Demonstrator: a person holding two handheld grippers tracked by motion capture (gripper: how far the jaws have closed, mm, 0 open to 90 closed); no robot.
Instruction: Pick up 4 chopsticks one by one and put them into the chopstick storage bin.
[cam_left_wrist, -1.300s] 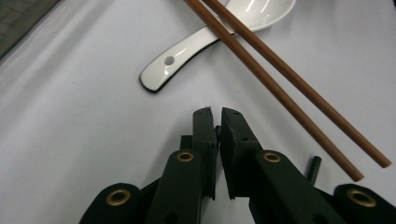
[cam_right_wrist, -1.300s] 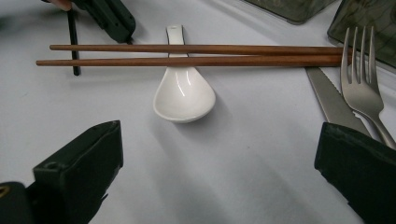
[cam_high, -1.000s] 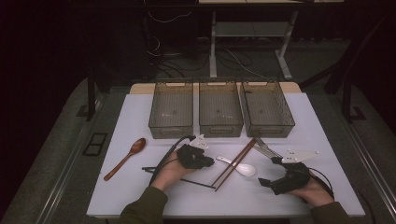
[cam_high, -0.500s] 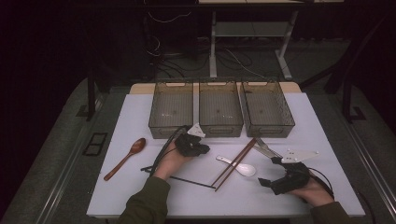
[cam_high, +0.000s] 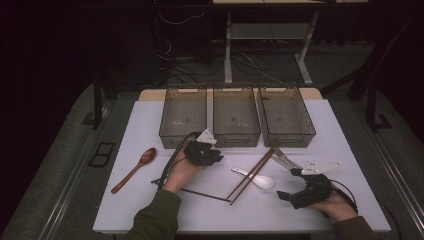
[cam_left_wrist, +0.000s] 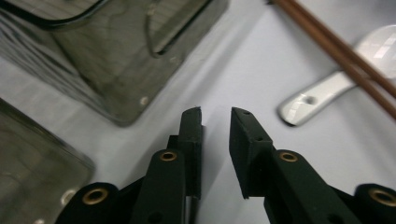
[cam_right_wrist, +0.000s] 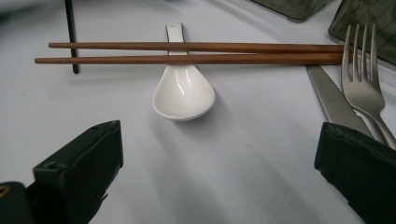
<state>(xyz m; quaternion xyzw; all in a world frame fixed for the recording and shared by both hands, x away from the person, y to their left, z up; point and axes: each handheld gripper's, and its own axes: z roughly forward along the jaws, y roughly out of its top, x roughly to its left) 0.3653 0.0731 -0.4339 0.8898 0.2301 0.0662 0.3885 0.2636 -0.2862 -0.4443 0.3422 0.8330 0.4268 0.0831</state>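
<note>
My left gripper (cam_high: 212, 156) hovers just in front of the middle mesh bin (cam_high: 236, 117). Its jaws have just been opening; in the left gripper view the left gripper (cam_left_wrist: 215, 112) shows a narrow gap with nothing in it, beside a bin corner (cam_left_wrist: 121, 56). A white ceramic spoon (cam_high: 252, 177) lies under a pair of brown chopsticks (cam_high: 250, 175). My right gripper (cam_high: 292, 184) rests near the front right, wide open. In the right gripper view the right gripper (cam_right_wrist: 217, 130) faces the white spoon (cam_right_wrist: 184, 93), the brown chopsticks (cam_right_wrist: 196, 52), a fork (cam_right_wrist: 362, 79) and a knife (cam_right_wrist: 331, 100).
Three mesh bins stand in a row at the back, with the left bin (cam_high: 183, 117) and the right bin (cam_high: 286, 116) either side of the middle one. A wooden spoon (cam_high: 135, 169) lies at the left. A black chopstick (cam_high: 200, 192) lies near the front. The white table top (cam_high: 350, 130) ends close behind the bins.
My left hand has moved a little away from the table's front toward the bins, and its jaws have parted. The right hand has stayed where it was.
</note>
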